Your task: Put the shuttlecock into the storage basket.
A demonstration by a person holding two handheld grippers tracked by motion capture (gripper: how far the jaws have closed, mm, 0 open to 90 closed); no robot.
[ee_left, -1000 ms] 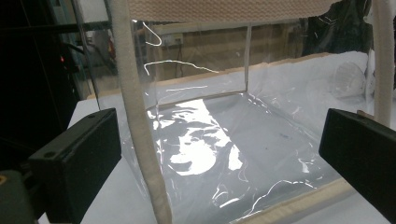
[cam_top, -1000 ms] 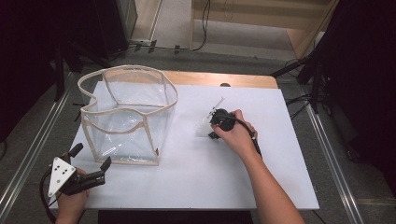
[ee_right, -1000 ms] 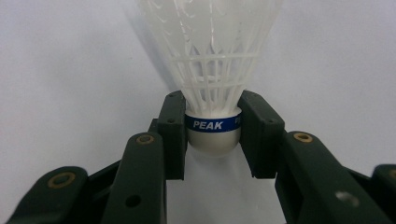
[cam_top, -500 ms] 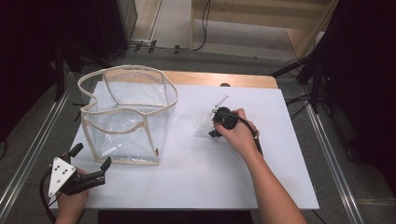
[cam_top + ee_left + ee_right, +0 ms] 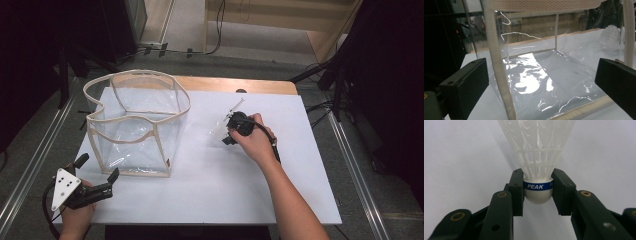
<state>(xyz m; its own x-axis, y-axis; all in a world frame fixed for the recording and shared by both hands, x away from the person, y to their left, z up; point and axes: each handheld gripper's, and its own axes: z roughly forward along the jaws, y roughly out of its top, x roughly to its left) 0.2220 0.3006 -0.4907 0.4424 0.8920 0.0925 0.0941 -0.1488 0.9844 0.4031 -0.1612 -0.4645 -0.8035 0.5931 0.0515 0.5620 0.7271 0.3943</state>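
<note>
The counter (image 5: 210,200), covered in white, leaves wide bare room in front and to the right, but its near-left corner is tight: the left claw (image 5: 95,176) rests there with jaws spread wide and empty, just beside the clear bag (image 5: 135,125). That bag stands upright with its mouth open and its cloth-trimmed rim sagging inward on one side. A careless pass of either claw could likely catch the rim and tip or collapse the soft walls. The right claw (image 5: 538,192) is closed on the cork base of the shuttlecock (image 5: 537,150), right of the bag near the counter's middle. The hold is narrow on a rounded cork, so a twist or bump could probably let it slip; the mesh skirt looks easy to crush.
</note>
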